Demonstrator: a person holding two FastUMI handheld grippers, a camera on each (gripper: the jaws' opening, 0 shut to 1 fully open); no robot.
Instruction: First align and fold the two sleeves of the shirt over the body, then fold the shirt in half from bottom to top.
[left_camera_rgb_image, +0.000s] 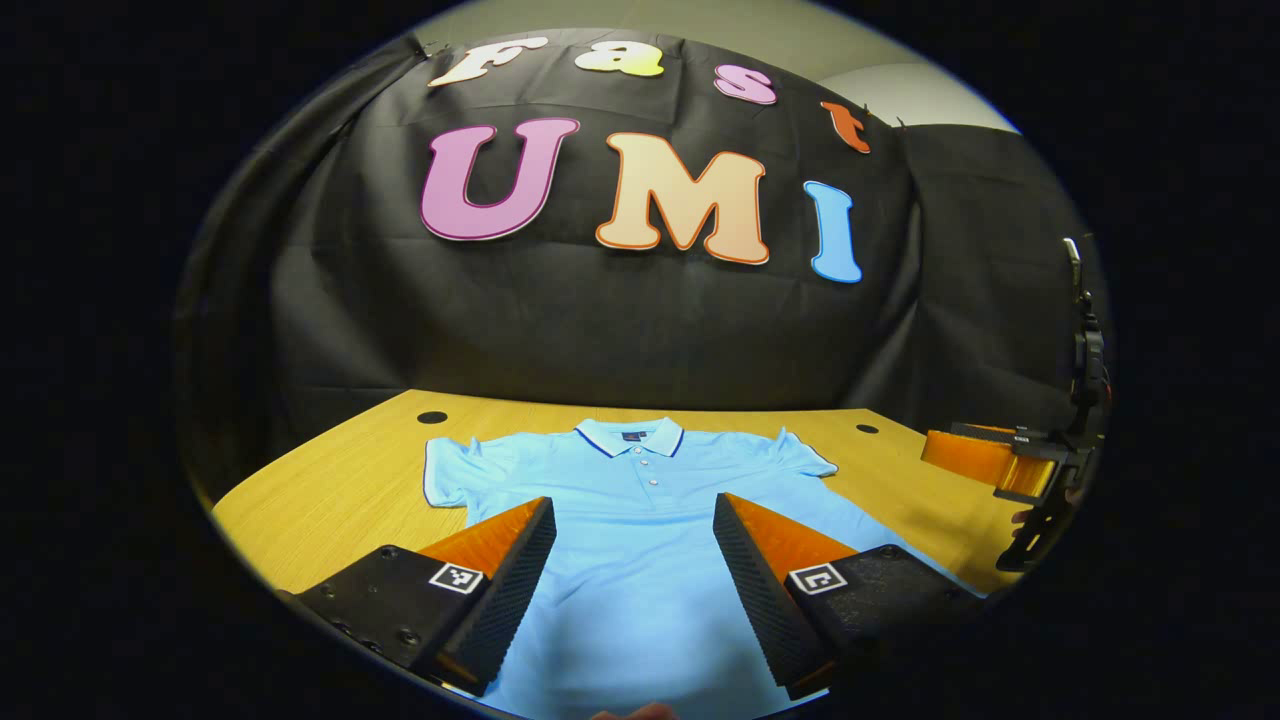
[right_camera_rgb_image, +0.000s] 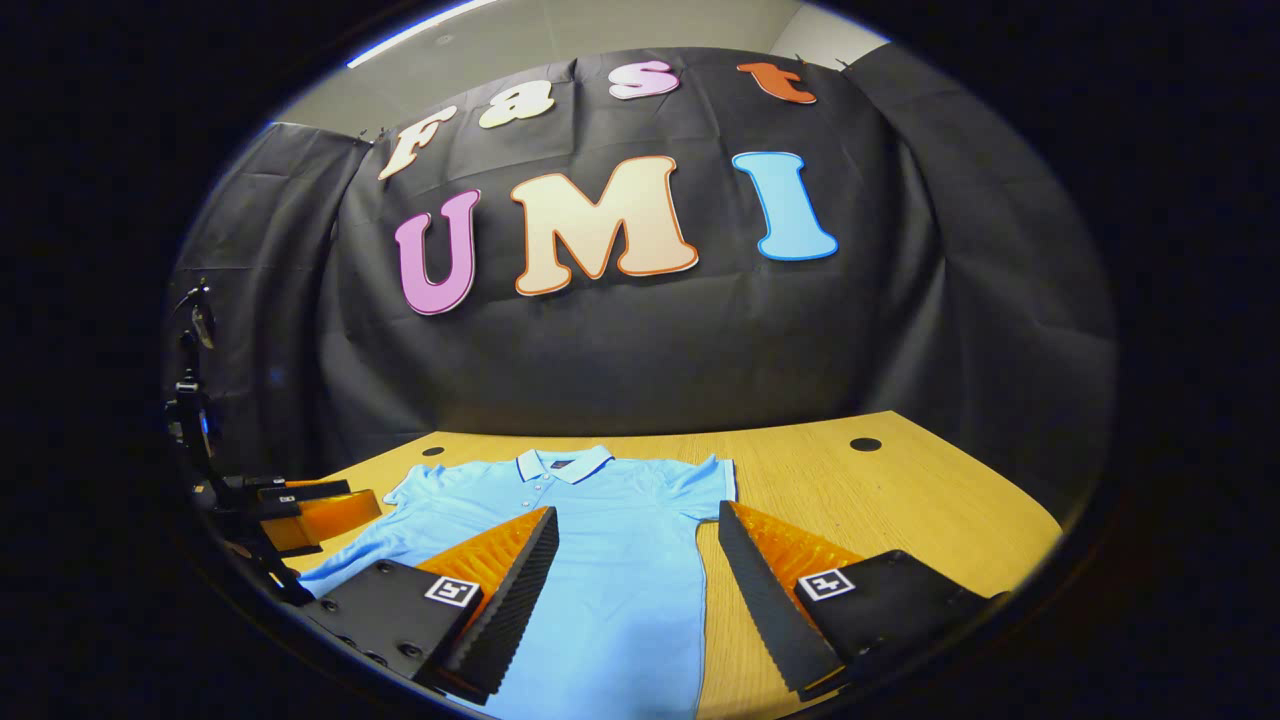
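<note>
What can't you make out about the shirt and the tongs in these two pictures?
- Shirt hem, left gripper view: cut off at the bottom edge, partly behind the left tongs.
- Shirt's left sleeve, right gripper view: behind the other tongs at the picture's left.
- Chest logo, both views: too small.
- Right tongs: open above the shirt; height above it unclear.

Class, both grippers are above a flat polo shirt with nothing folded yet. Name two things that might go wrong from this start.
1. Both the left gripper and right gripper hang open over the shirt body, not its sleeves; closing here would likely bunch the middle.
2. The right sleeve lies spread on the table; a pinch there may catch one layer only, so the fold could skew.
</note>
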